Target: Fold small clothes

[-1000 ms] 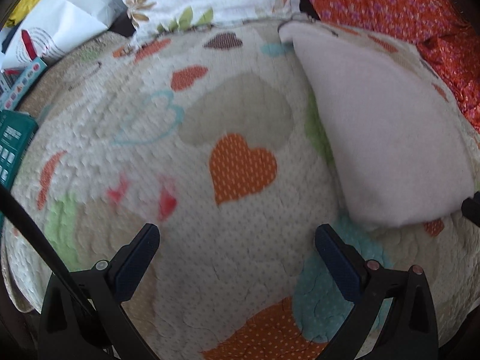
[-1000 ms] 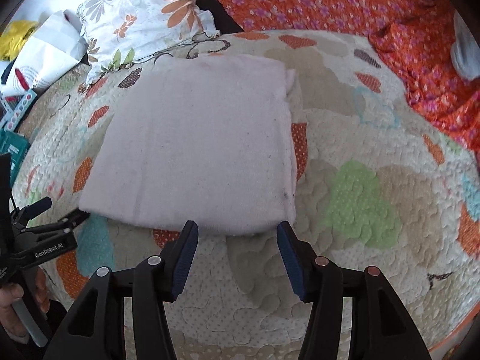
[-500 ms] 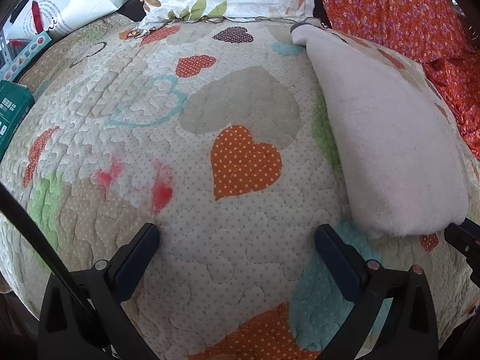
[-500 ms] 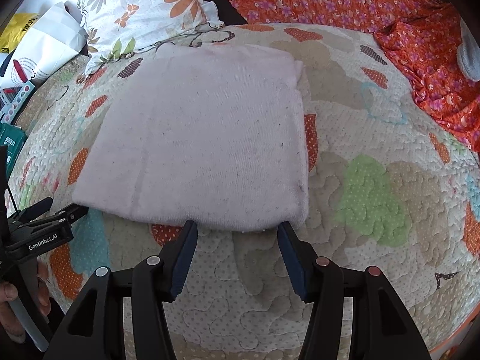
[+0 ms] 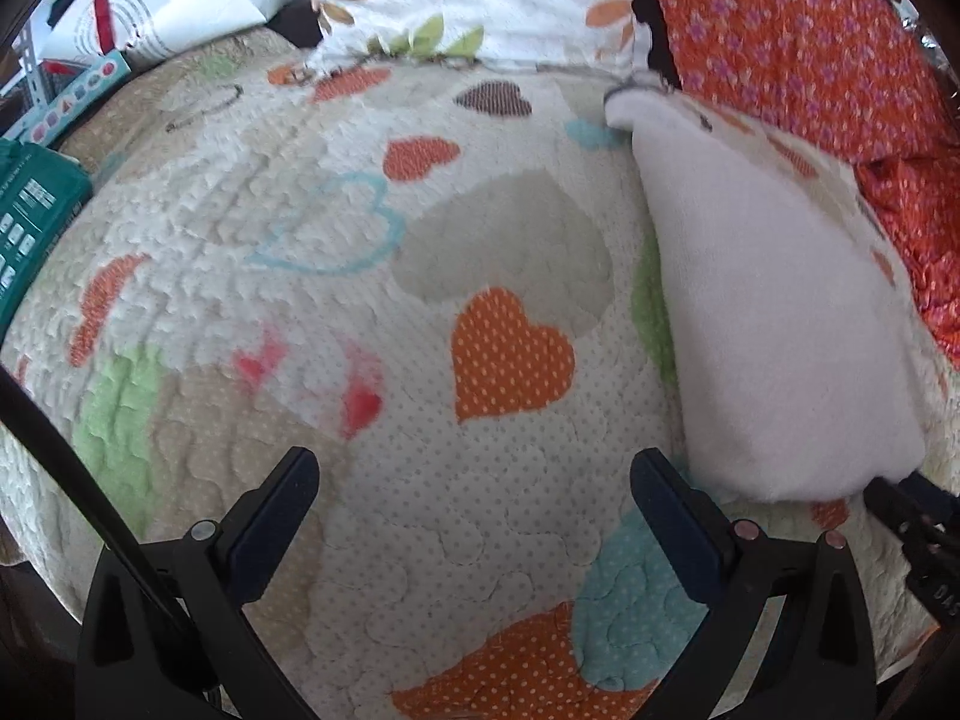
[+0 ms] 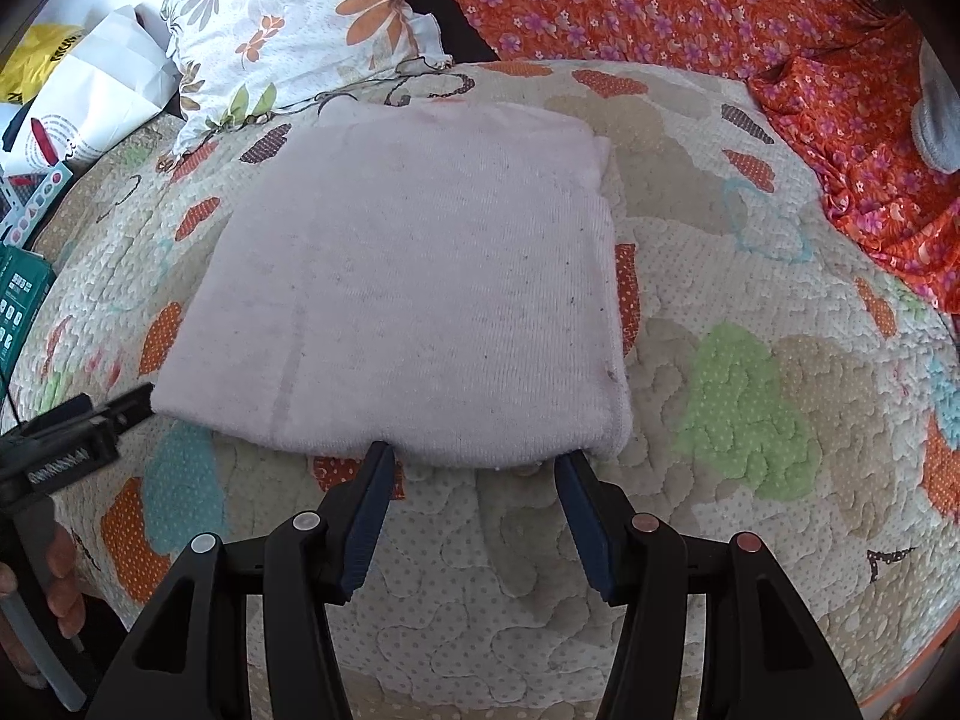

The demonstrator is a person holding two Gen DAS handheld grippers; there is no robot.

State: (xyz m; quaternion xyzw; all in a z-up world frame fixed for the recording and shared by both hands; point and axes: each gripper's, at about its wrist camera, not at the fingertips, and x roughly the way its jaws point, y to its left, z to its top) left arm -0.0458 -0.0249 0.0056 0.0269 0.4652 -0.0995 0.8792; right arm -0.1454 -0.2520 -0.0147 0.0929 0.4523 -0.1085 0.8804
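A pale pink folded cloth (image 6: pixel 414 294) lies flat on the heart-patterned quilt (image 6: pixel 750 408). It also shows at the right of the left wrist view (image 5: pixel 780 312). My right gripper (image 6: pixel 474 468) is open, its fingertips at the cloth's near edge, around nothing. My left gripper (image 5: pixel 474 480) is open wide and empty over bare quilt (image 5: pixel 300 312), just left of the cloth's near corner. The left gripper also shows at the left edge of the right wrist view (image 6: pixel 78 444), beside the cloth's near left corner.
A floral pillow (image 6: pixel 288 30) lies behind the cloth. An orange flowered sheet (image 6: pixel 690 6) covers the back right. White bags (image 5: pixel 156 6) and a green box (image 5: pixel 30 222) sit off the quilt's left edge. A grey item (image 6: pixel 936 120) lies far right.
My right gripper has moved forward until its fingertips reach the cloth's near edge. My left gripper has shifted slightly, staying open beside the cloth.
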